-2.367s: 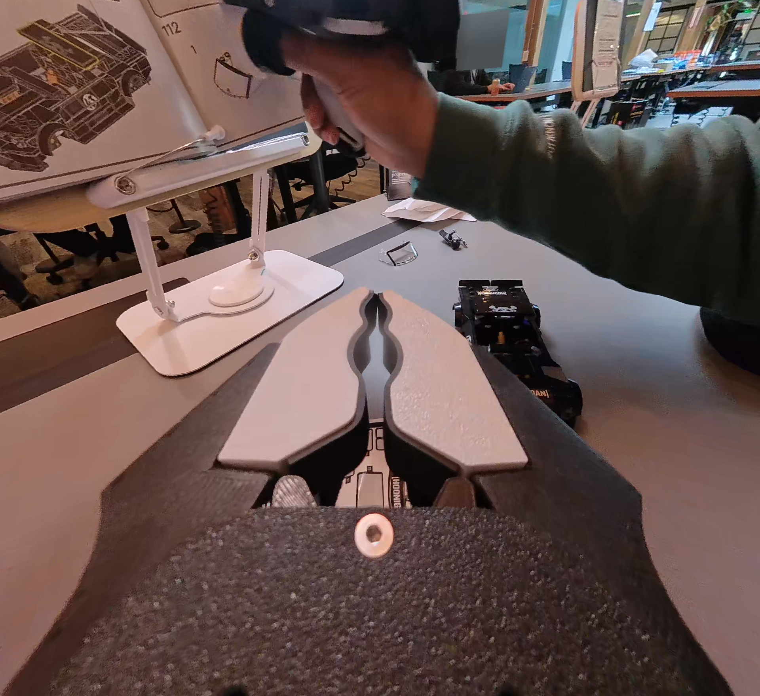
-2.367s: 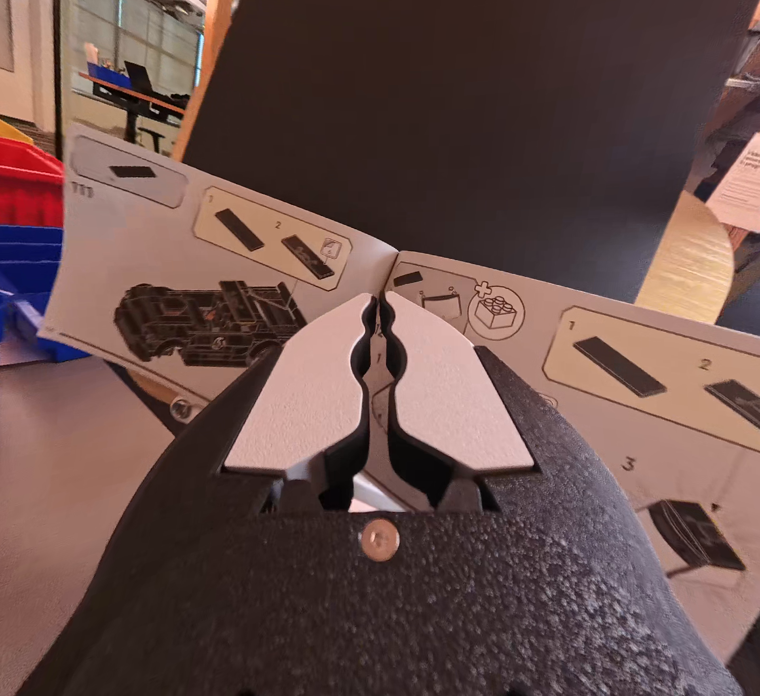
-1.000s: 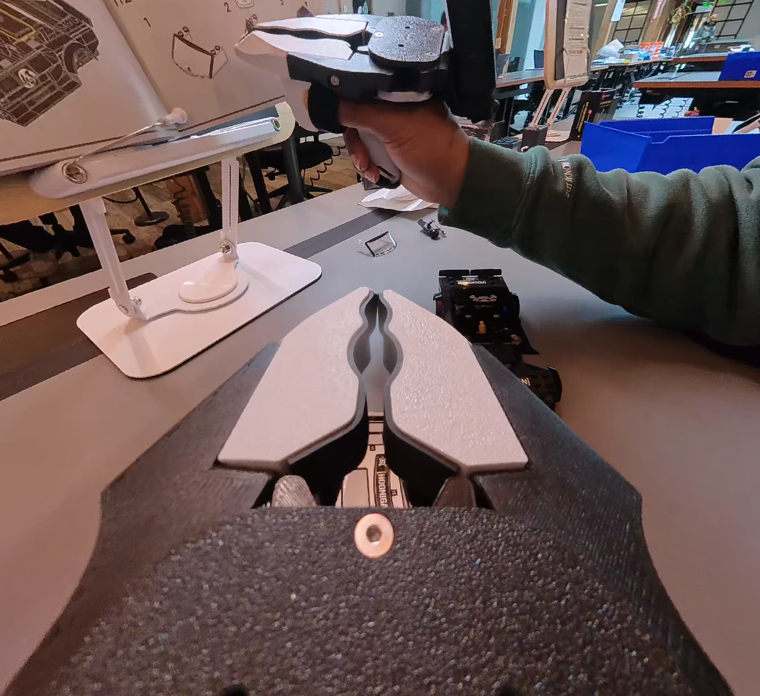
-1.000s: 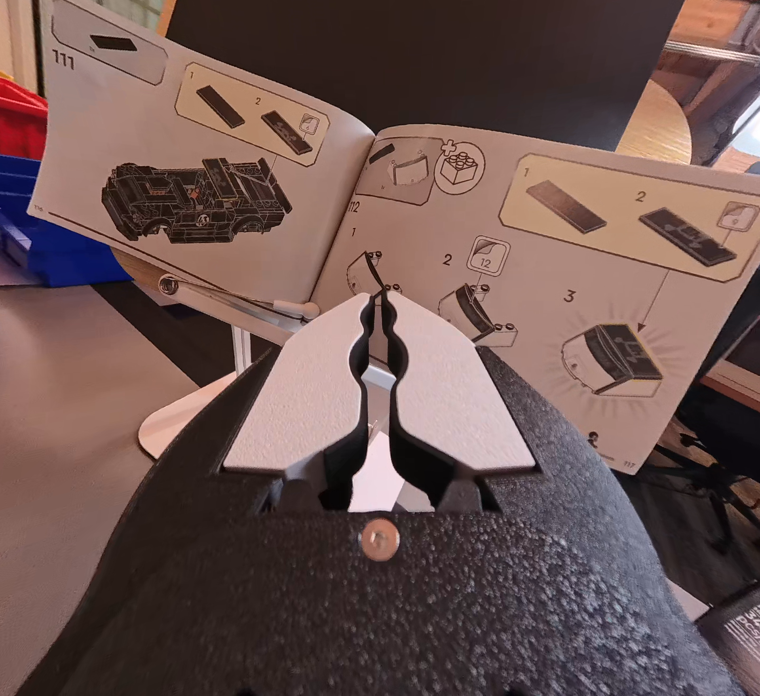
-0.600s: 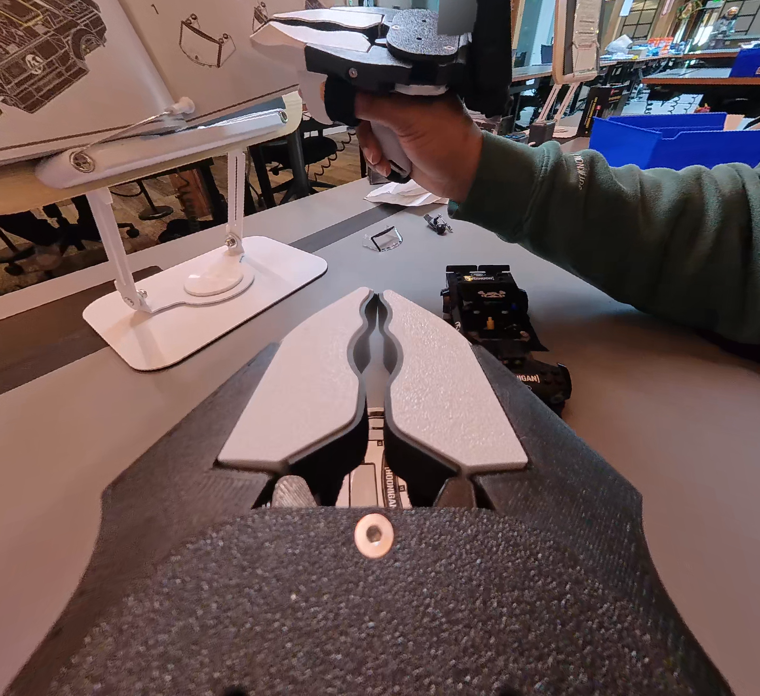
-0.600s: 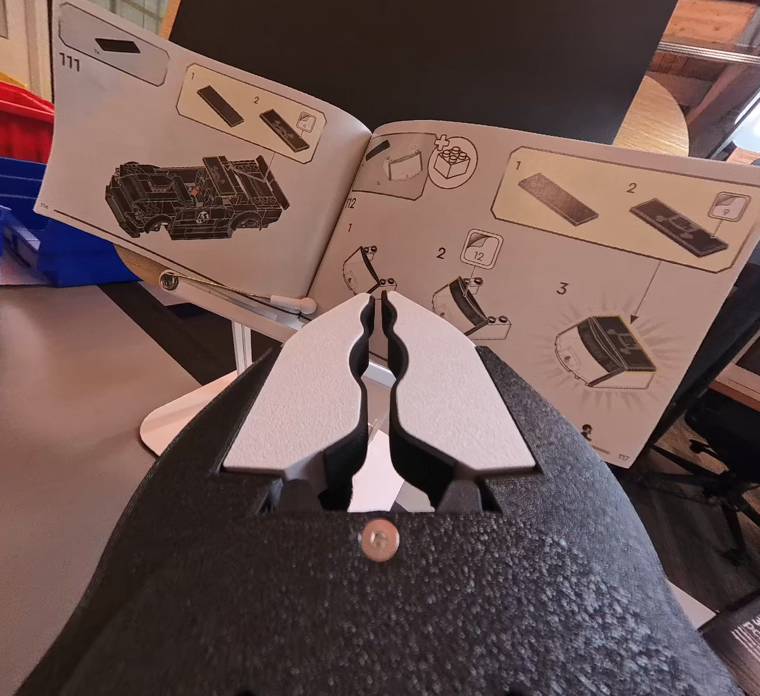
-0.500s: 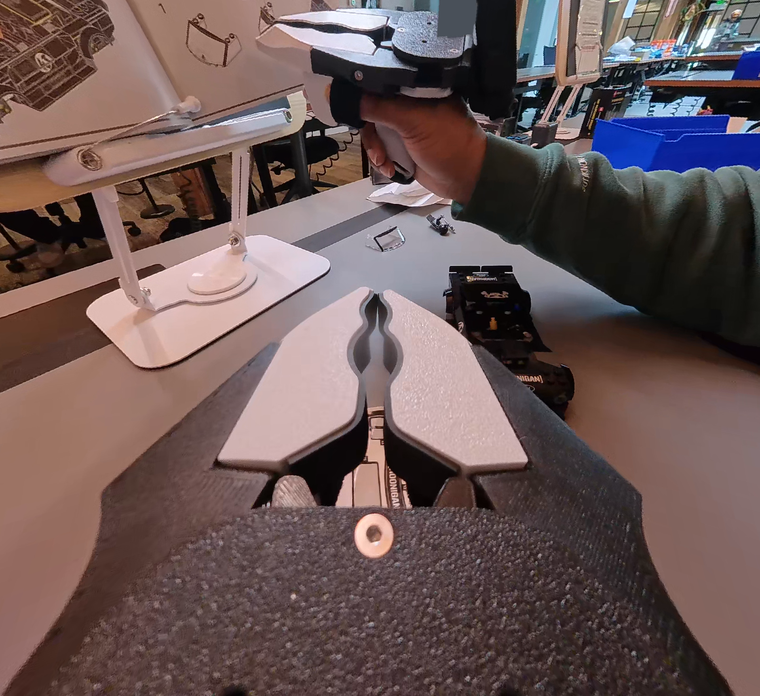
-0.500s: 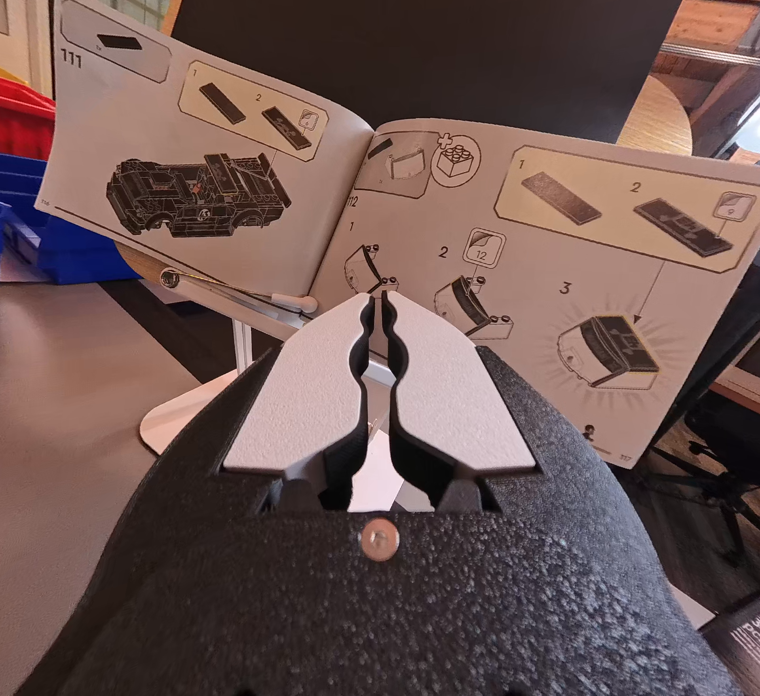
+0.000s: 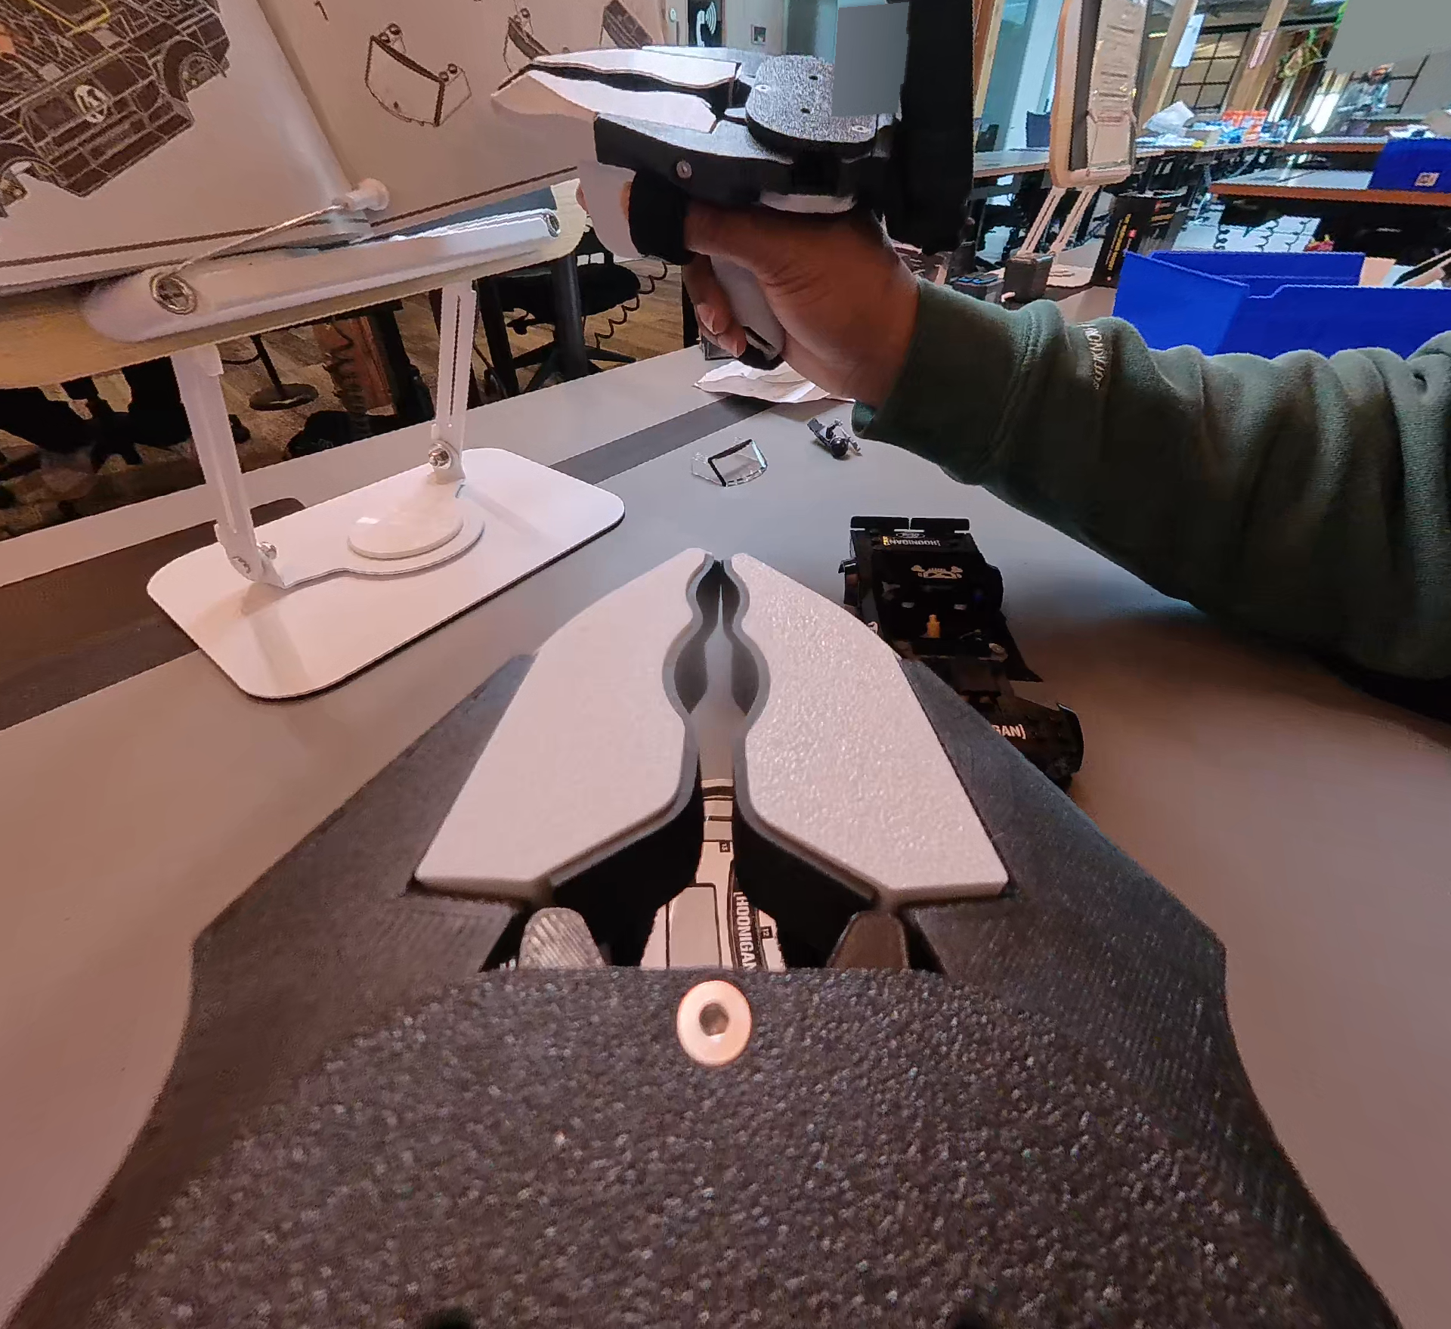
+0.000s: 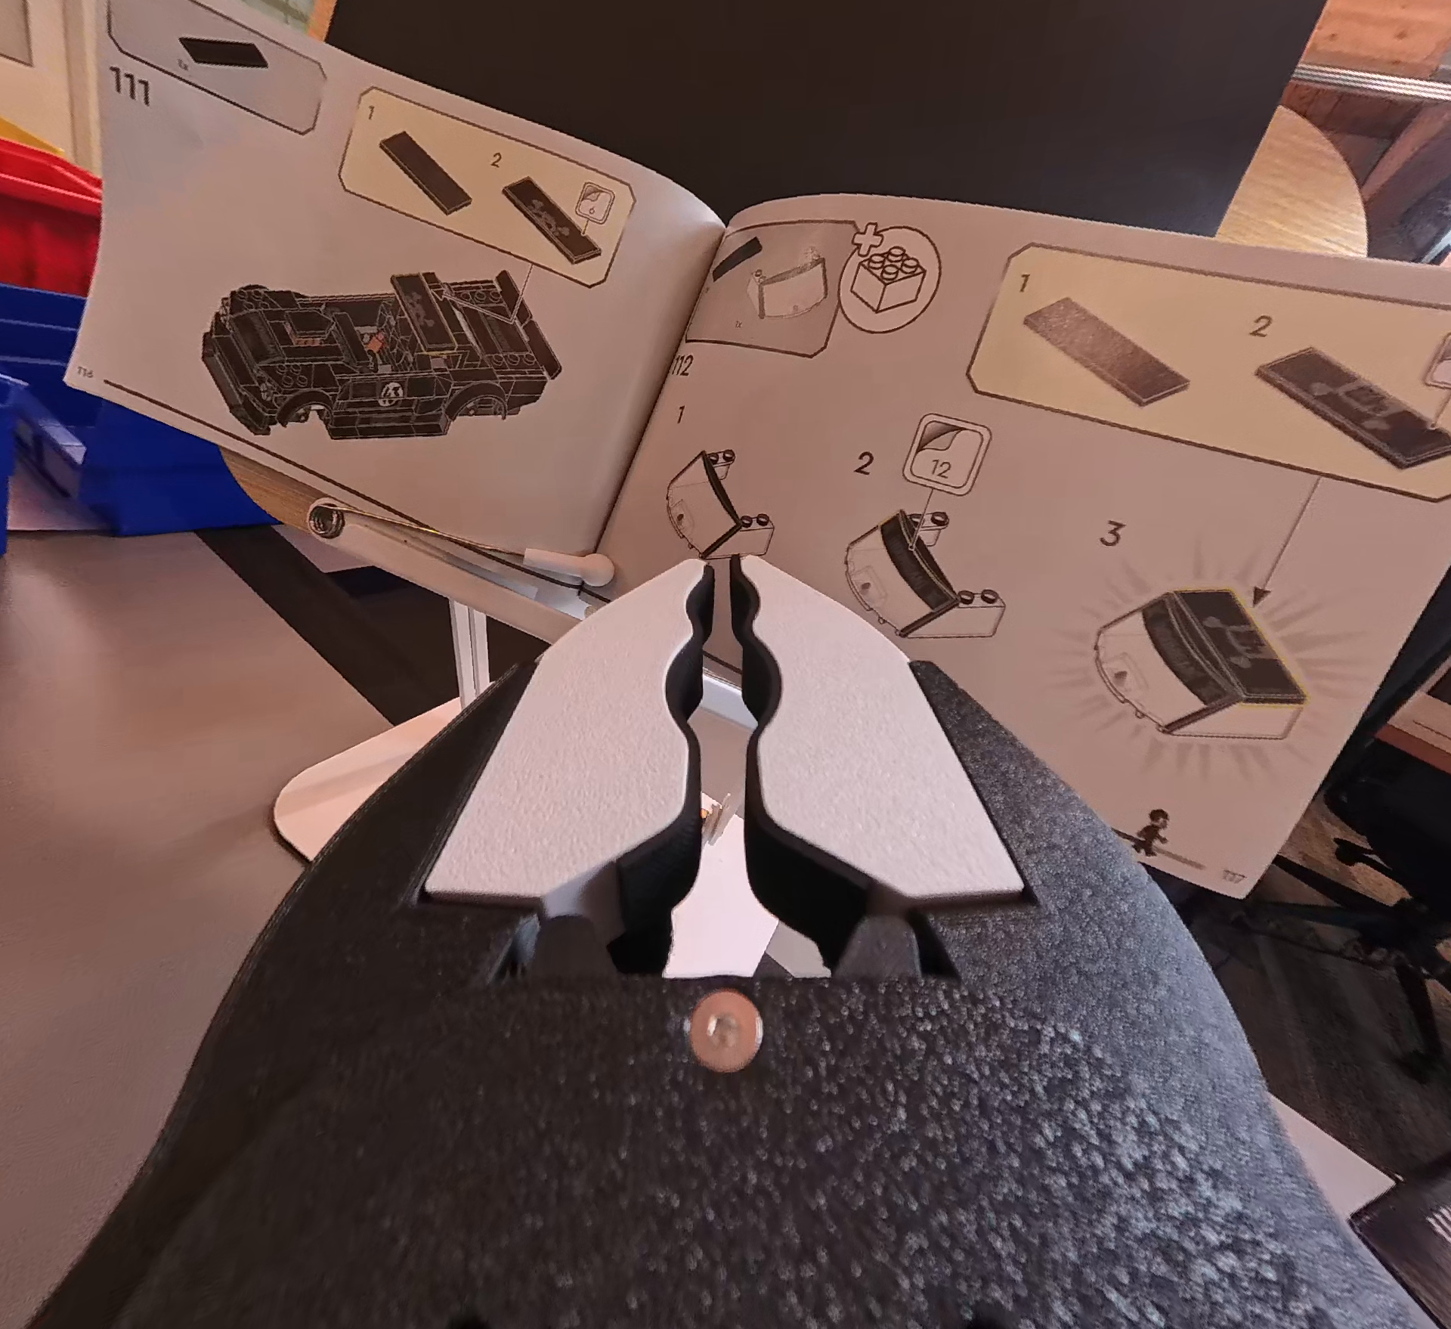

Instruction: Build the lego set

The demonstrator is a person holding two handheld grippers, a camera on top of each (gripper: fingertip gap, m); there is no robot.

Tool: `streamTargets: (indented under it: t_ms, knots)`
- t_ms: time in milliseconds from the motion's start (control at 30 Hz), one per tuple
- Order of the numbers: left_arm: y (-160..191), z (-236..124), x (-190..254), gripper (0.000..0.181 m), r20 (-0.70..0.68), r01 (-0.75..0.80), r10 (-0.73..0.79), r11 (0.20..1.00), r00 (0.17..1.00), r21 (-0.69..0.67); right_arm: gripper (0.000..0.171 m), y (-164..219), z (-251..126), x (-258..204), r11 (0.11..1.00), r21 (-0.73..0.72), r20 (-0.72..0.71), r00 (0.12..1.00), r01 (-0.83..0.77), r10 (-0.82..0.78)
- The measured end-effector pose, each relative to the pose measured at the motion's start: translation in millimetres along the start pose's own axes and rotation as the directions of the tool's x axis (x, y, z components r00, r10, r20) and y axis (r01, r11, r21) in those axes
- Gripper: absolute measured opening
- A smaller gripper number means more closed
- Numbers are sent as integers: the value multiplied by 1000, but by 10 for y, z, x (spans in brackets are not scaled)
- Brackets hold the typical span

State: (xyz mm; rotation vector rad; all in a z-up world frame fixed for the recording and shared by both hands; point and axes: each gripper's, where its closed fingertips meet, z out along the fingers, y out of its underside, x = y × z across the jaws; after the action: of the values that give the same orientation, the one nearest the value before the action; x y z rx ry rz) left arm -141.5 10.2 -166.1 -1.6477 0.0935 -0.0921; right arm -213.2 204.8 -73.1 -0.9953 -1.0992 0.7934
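Left hand-held gripper (image 9: 721,569) beside lego car (image 9: 942,612)

A grey table (image 9: 1225,859) with a dark strip running across it is being used as the work surface. The flat white base of a book stand (image 9: 377,584) is being carried on it to the left. A partly built black lego car (image 9: 942,624) is lying just right of centre. Farther back, a small clear windscreen piece (image 9: 730,463), a tiny dark part (image 9: 834,437) and a crumpled white paper (image 9: 754,380) are being kept near the far edge. A sticker sheet (image 9: 710,930) is lying under the near gripper.
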Motion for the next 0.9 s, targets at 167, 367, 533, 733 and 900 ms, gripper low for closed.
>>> streamTargets:
  t_ms: [167,367,533,733,900]
  knots:
    - [-2,-1,-2,0,-2,7,-7,1000,1000,1,4,-1,-4,-15,1000,1,3,1000,2,-2]
    - [-14,-5,5,0,-7,11,-11,1000,1000,6,4,12,2,-41,1000,-1,6,1000,9,-9]
    - [-25,-12,1,0,-7,13,-13,1000,1000,10,4,28,9,-58,1000,-4,9,1000,12,-12]
    - [-31,-19,-15,0,-3,16,-15,1000,1000,12,4,19,8,-42,1000,-1,7,1000,5,-5]
    - [-31,-21,-23,0,-1,15,-15,1000,1000,13,4,15,7,-26,1000,0,4,1000,2,-2]
